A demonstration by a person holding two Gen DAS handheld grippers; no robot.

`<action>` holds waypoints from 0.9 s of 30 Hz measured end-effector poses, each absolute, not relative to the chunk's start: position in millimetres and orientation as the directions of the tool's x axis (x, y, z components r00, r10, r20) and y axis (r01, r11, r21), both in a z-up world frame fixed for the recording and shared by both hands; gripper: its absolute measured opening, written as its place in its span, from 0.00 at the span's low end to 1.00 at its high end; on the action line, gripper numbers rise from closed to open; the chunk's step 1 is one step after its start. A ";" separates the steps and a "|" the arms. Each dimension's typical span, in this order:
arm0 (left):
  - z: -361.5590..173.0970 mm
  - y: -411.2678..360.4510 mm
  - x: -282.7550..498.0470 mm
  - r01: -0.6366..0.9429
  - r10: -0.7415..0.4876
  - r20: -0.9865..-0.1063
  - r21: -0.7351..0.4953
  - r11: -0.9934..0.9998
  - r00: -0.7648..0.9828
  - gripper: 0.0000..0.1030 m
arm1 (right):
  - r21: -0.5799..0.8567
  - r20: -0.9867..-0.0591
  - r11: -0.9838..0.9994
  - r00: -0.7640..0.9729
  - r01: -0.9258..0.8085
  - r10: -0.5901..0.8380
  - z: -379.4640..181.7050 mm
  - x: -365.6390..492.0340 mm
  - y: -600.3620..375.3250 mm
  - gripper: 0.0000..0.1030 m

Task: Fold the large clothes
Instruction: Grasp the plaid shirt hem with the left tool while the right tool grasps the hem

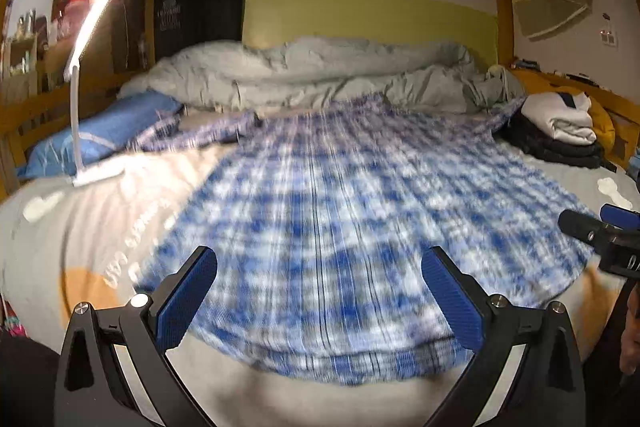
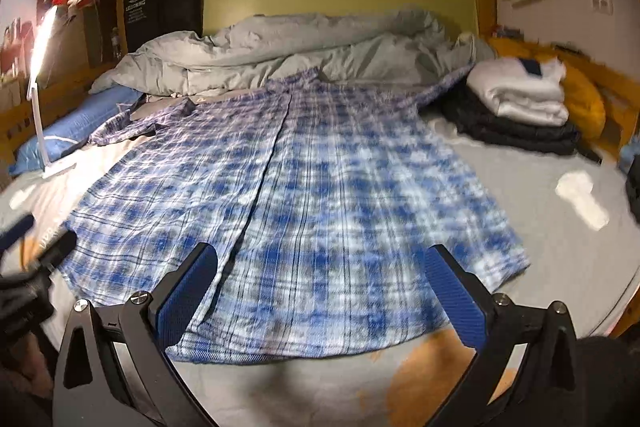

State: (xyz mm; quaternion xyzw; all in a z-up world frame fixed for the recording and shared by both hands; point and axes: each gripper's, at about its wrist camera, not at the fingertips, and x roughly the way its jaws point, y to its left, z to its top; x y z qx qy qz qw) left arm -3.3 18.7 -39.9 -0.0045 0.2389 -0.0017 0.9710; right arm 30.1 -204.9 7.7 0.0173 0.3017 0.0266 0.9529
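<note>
The blue plaid shirt (image 2: 288,195) lay spread flat on the bed (image 2: 560,259), below the grey duvet (image 2: 304,51). Both the left gripper (image 1: 319,291) and right gripper (image 2: 320,287) gaped wide, empty, above its hem. Only the right view showed the button placket (the left view was blurred).

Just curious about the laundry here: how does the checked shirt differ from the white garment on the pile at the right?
The checked shirt is blue-and-white plaid; the white garment is mostly plain. The shirt lies spread flat on the bed; the white garment is folded, resting on dark clothes. Neither is held: the left gripper and right gripper are open.
</note>
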 end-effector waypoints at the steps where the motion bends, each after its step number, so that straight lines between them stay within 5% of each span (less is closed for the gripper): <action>1: -45.7 21.3 -3.9 0.001 -0.013 -0.479 -0.025 1.000 0.878 1.00 | 0.066 -0.583 0.997 0.810 -0.037 0.069 4.1 29.6 -207.2 0.98; 6: -65.8 36.6 -11.5 -0.012 -0.046 -0.519 -0.108 0.994 0.853 0.99 | 0.100 -0.625 0.995 0.776 -0.029 0.085 -15.4 24.6 -213.2 0.93; 14: -105.4 56.6 -4.6 -0.049 -0.112 -0.649 -0.225 0.973 0.753 0.83 | 0.136 -0.685 0.990 0.720 -0.026 0.113 -46.0 13.8 -226.2 0.85; 19: -109.7 59.4 4.2 -0.057 -0.146 -0.653 -0.279 0.959 0.743 0.83 | 0.232 -0.716 0.973 0.675 -0.011 0.178 -55.5 20.4 -239.4 0.73; 25: -106.3 69.6 11.2 -0.080 -0.197 -0.627 -0.385 0.919 0.754 0.82 | 0.342 -0.717 0.940 0.650 0.012 0.253 -63.9 29.6 -248.6 0.73; 27: -104.7 71.3 12.1 -0.095 -0.180 -0.619 -0.385 0.918 0.765 0.68 | 0.382 -0.704 0.924 0.655 0.024 0.274 -66.0 33.4 -253.7 0.72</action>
